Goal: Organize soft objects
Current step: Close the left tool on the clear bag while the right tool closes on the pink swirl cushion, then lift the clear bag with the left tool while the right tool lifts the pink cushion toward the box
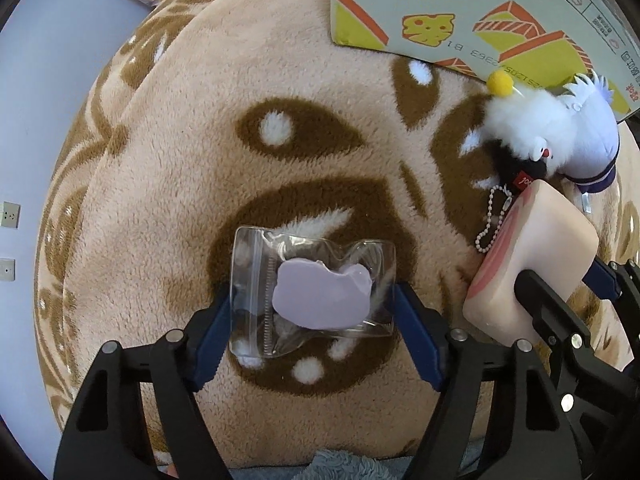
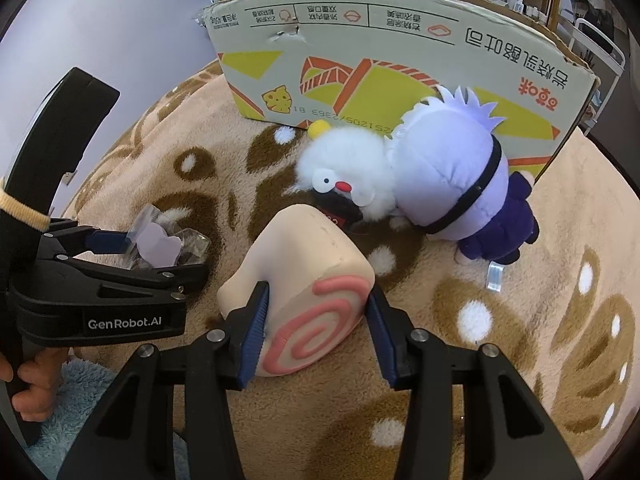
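Note:
A clear zip bag [image 1: 256,264] holding a flat lilac soft piece [image 1: 320,296] lies on the plush rug [image 1: 180,160]. My left gripper [image 1: 312,320] points straight down over it, blue pads pressed against both side edges, and the bag is buckled between them. In the right wrist view the left gripper [image 2: 164,254] grips the same bag [image 2: 192,244]. My right gripper [image 2: 316,320] is shut on a cream foam roll with a pink swirl [image 2: 312,280], also seen as the roll [image 1: 532,240] at the right edge of the left wrist view.
A white fluffy plush with a yellow pom [image 2: 344,176] and a lilac-haired doll [image 2: 452,176] lie against a printed cardboard box [image 2: 400,52]. A ball chain [image 1: 494,220] trails from the plush. A hand [image 2: 32,384] holds the left gripper above blue fleece [image 2: 72,420].

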{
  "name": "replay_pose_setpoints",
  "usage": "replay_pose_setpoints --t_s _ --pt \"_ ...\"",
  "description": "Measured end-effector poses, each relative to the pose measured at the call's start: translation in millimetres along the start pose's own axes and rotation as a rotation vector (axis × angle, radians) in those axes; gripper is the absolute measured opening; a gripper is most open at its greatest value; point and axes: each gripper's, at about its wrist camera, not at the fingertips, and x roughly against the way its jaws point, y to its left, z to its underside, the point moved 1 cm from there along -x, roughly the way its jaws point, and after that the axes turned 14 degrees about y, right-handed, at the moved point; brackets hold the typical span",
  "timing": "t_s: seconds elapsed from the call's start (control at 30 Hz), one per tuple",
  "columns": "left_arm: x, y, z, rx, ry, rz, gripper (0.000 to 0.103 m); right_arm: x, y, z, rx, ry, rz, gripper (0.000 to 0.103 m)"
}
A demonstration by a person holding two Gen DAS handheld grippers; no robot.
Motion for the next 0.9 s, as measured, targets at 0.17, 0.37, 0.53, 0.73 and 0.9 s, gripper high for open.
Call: replay_pose_setpoints --t_s 0.17,0.37,0.53,0.73,0.9 --pt "10 -4 4 -0.005 -0.004 -0.006 0.076 0 0 0 0.000 0.000 0.000 0.050" --pt "13 -5 6 -0.004 -0.006 -0.004 0.076 1 0 1 0.007 0.000 0.006 0.048" --pt "17 2 5 0.002 -0.017 -0.007 0.075 4 5 4 0.027 -0.013 0.030 0.040" --pt "25 11 5 0.015 -0.044 0.001 0.075 8 10 7 0.037 -0.029 0.054 0.029" --pt "37 14 9 0.007 -0.084 0.029 0.075 18 11 11 0.031 -0.075 0.102 0.027"
